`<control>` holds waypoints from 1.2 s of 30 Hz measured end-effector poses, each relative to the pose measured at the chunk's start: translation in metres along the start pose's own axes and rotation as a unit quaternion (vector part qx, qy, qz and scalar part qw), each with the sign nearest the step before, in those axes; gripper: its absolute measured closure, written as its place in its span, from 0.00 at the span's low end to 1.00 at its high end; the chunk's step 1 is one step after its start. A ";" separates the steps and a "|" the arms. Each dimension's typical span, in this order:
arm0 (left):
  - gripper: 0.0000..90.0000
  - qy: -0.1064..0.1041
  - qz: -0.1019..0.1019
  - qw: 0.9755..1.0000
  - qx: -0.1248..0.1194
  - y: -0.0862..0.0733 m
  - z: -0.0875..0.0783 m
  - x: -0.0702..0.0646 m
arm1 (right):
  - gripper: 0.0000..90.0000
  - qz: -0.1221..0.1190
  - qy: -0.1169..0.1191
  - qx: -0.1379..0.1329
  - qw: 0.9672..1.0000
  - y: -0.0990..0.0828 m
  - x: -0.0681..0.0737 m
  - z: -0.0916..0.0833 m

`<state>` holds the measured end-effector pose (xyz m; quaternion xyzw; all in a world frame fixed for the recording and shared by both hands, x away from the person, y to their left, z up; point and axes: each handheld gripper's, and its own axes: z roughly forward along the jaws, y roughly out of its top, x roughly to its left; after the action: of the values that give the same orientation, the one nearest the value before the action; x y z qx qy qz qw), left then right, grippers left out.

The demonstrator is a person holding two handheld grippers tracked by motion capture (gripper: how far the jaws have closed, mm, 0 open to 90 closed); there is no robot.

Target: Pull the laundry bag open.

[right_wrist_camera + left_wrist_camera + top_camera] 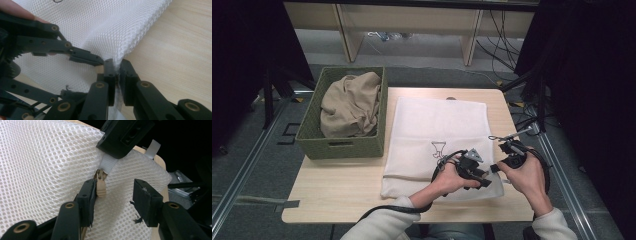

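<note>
Right gripper (117,68) was clamped on the near right corner of the white mesh bag (437,130), pinching the fabric edge between both jaws. Left gripper (117,195) sat with jaws apart over the bag's beige zipper pull (101,187): 1 pad touching it, the other well clear. Bag lay flat on the wooden table (337,195), just beside the green basket (337,147) holding tan cloth (349,105).
</note>
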<state>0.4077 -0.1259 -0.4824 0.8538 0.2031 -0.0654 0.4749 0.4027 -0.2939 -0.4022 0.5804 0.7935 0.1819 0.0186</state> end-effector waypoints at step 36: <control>0.80 -0.014 -0.078 0.997 0.012 0.003 0.002 0.007 | 0.95 -0.017 -0.001 0.006 1.000 0.000 0.000 0.003</control>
<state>0.4150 -0.1269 -0.4835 0.8400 0.2614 -0.1163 0.4610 0.4039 -0.2931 -0.4052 0.5672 0.8042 0.1765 0.0191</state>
